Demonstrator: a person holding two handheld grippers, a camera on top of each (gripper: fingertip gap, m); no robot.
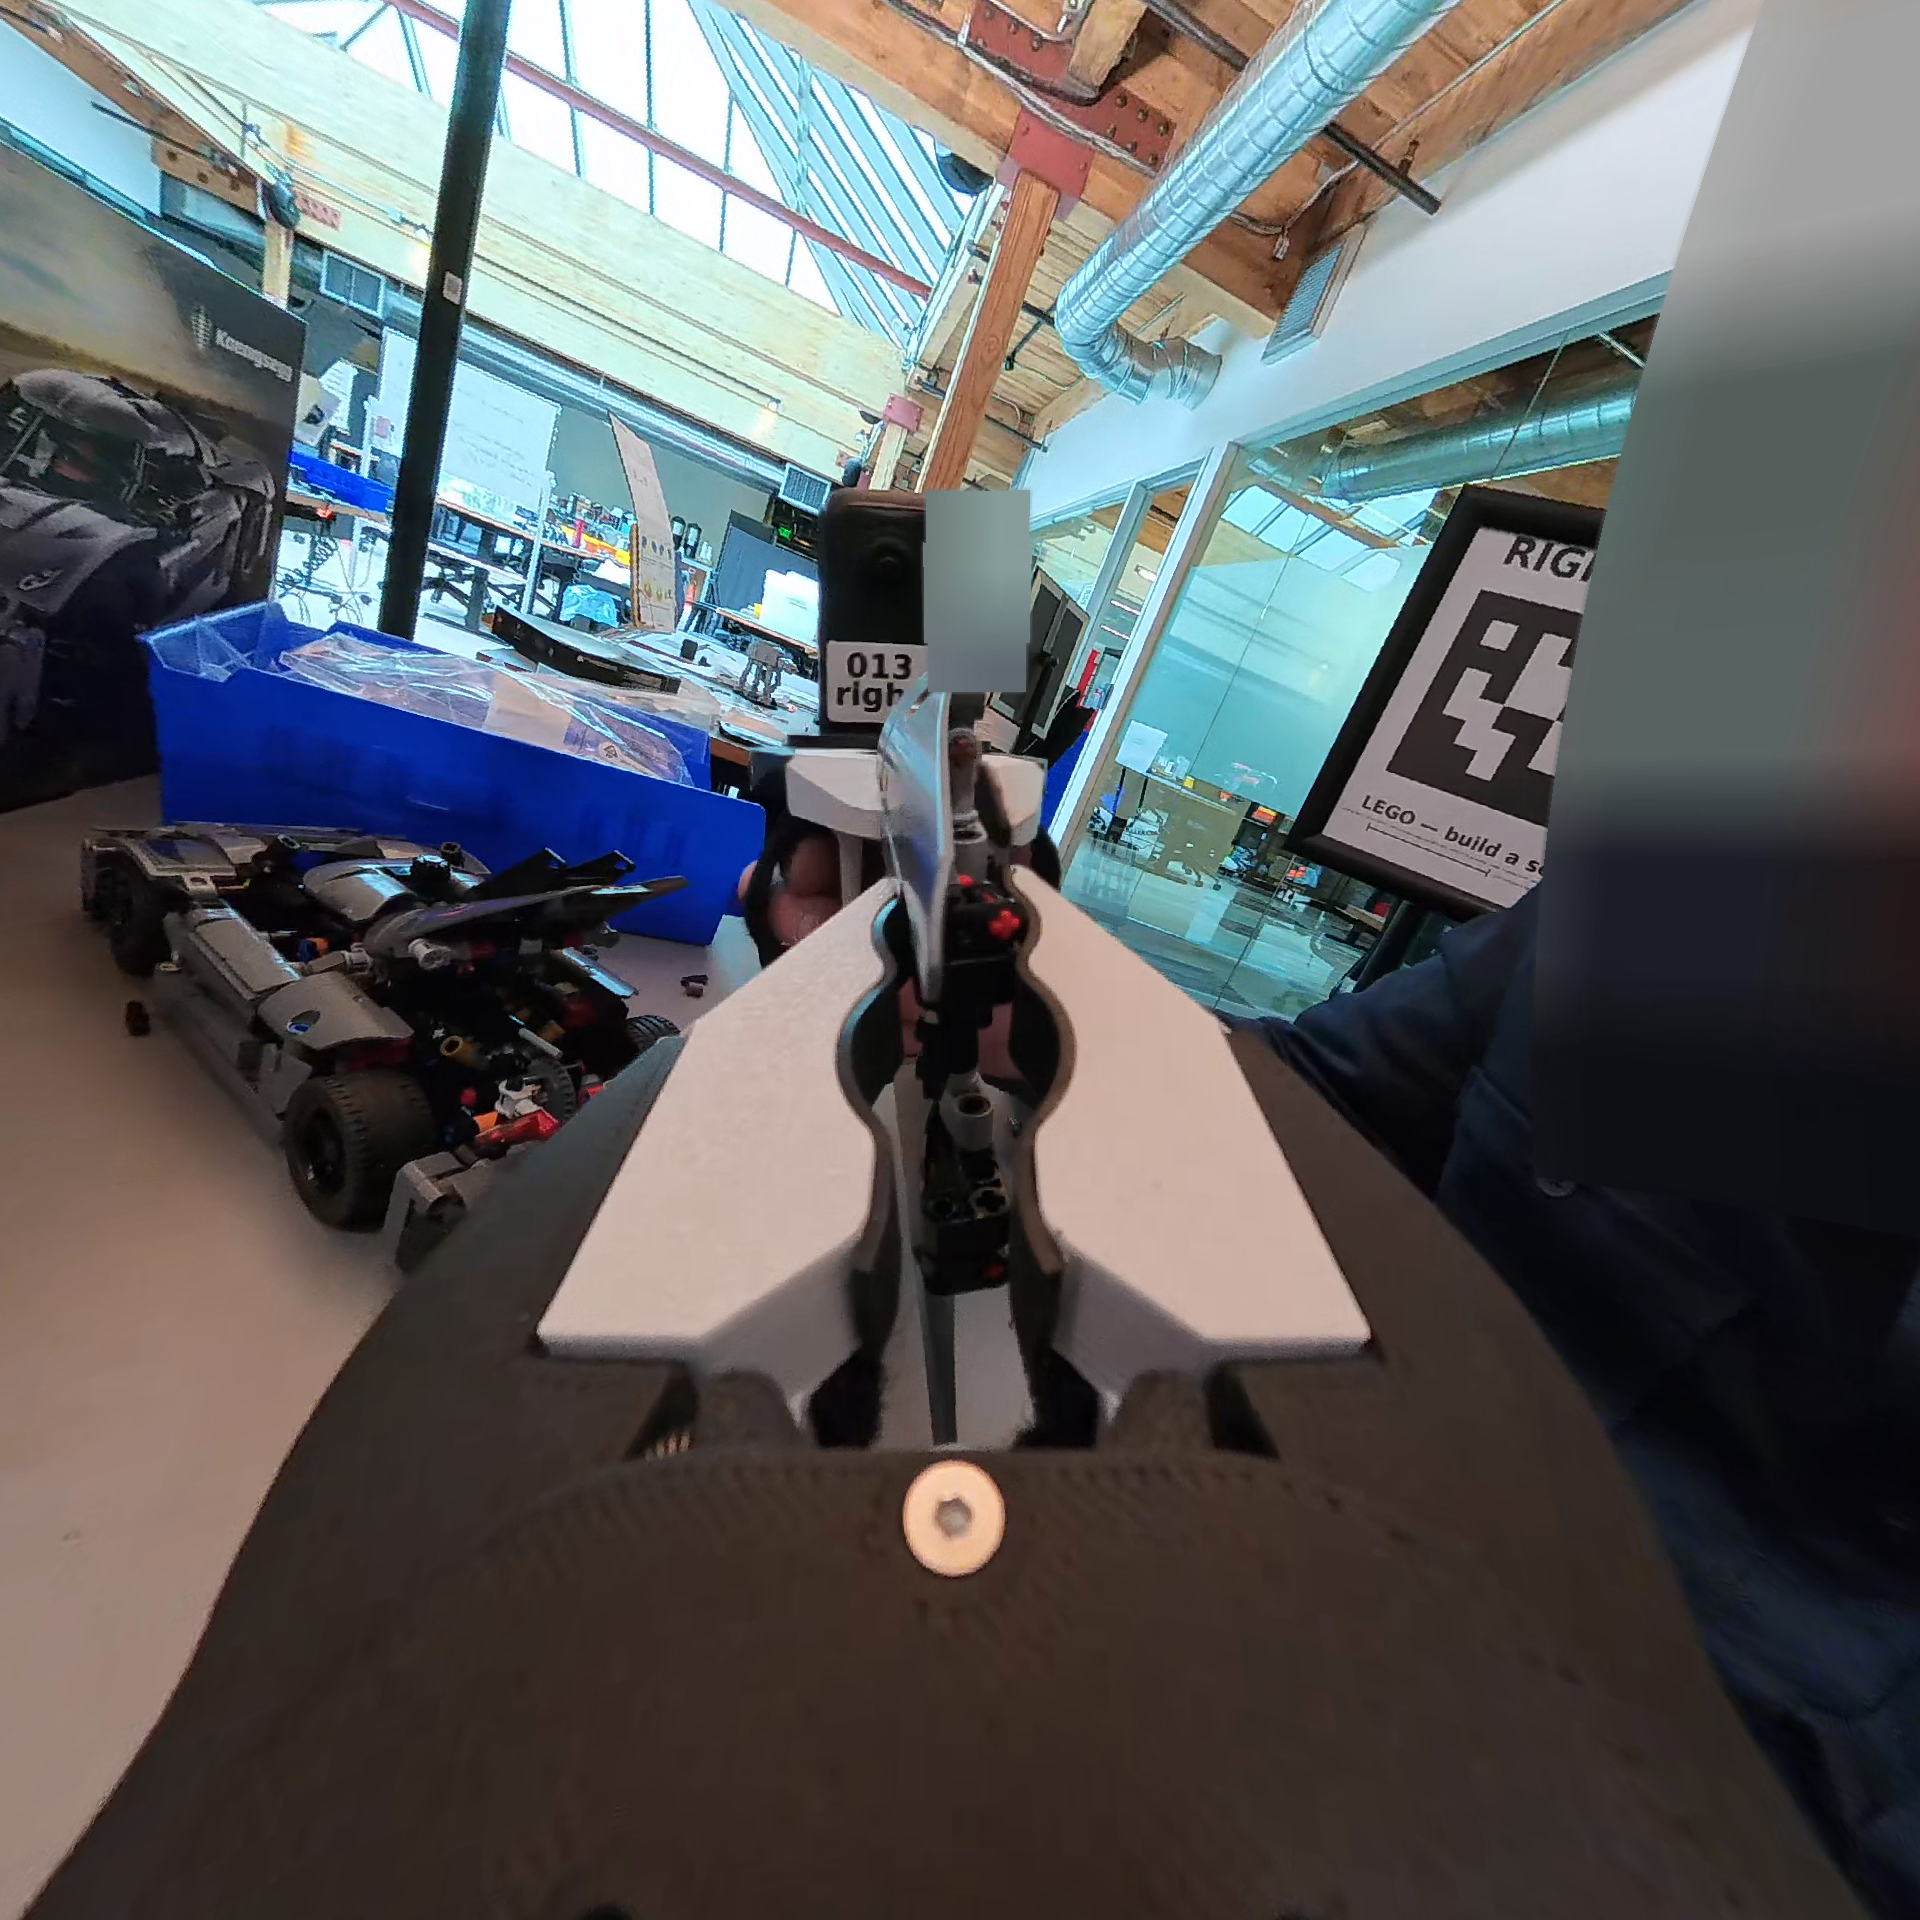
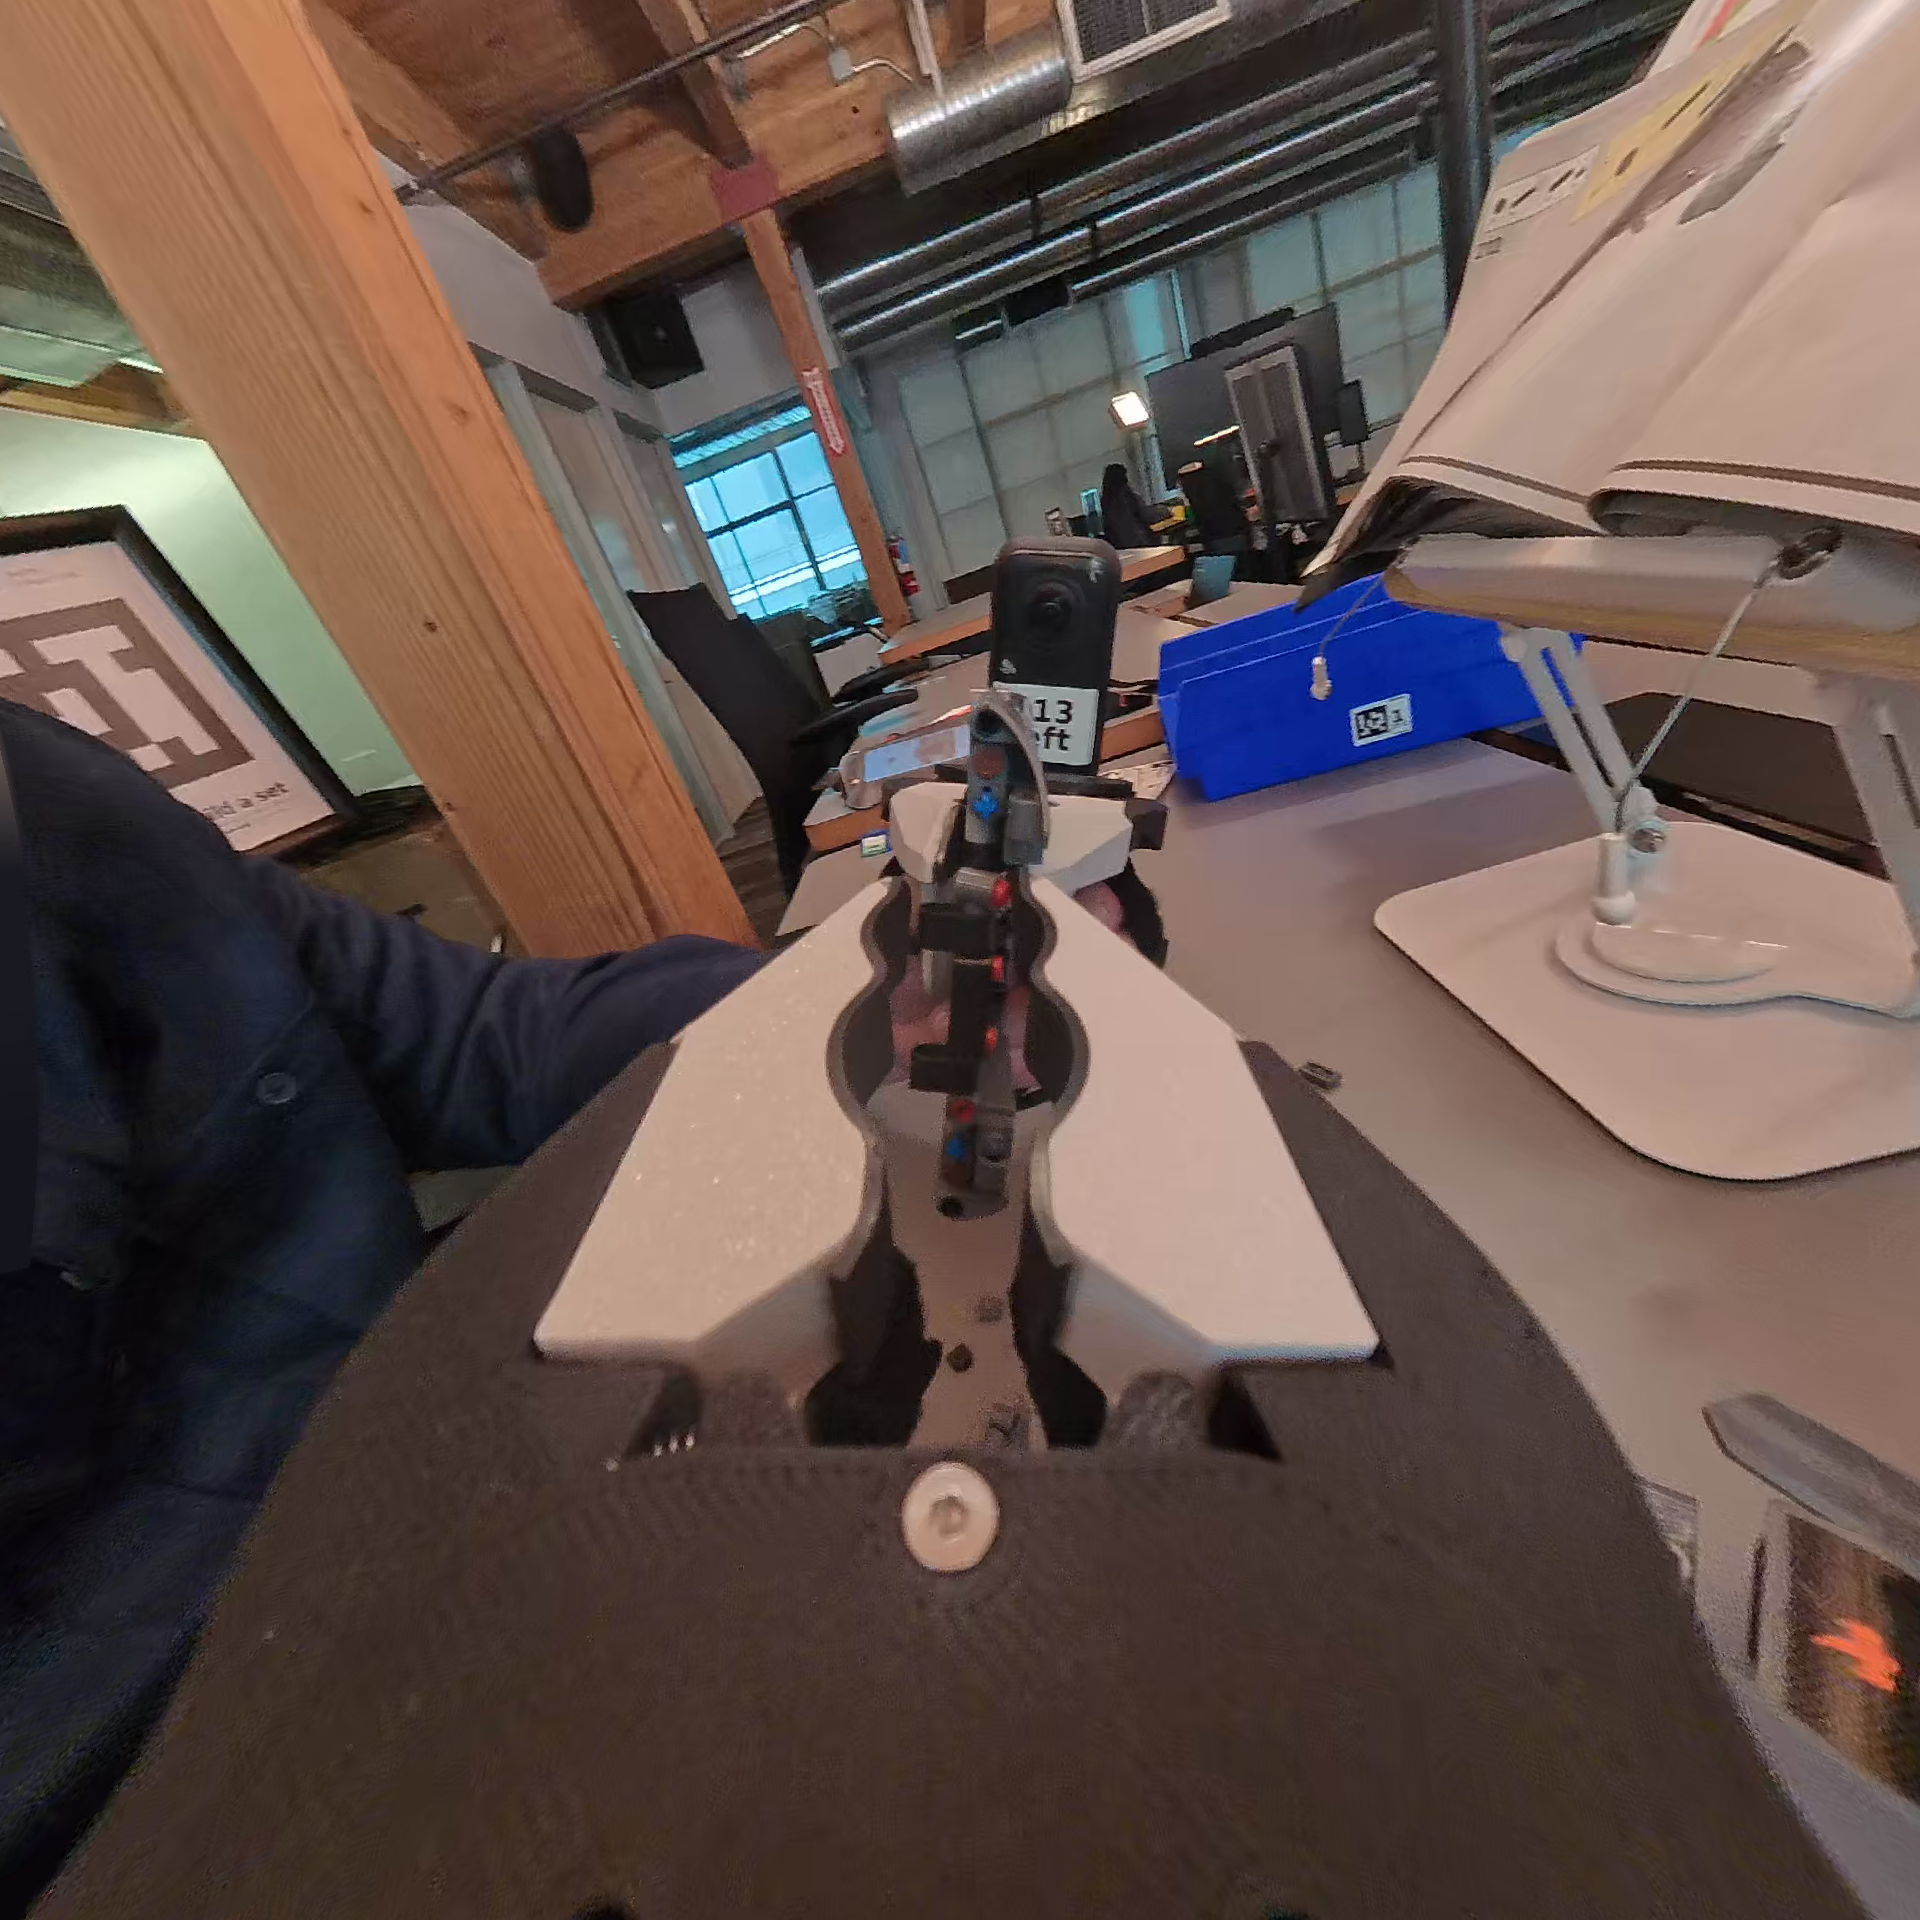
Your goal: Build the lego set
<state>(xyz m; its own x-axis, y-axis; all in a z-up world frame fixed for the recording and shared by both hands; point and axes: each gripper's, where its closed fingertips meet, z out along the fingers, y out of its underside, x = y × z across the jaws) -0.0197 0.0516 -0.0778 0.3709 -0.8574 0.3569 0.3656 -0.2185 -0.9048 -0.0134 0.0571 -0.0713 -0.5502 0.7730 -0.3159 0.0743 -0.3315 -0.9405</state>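
A long black and grey lego sub-assembly with red pins and a curved silver panel is held in the air between both grippers, which face each other. My left gripper is shut on one end of it. My right gripper is shut on the other end. Each gripper shows beyond the piece in the other's view: the right one in the left wrist view, the left one in the right wrist view. The partly built dark grey lego car lies on the grey table, to the left.
A blue bin with clear bags stands behind the car, next to the set's box. An open instruction booklet rests on a white stand at the right. Another blue bin sits behind it. A person's dark sleeve is close. Both grippers' tips are close together, under 4 cm apart.
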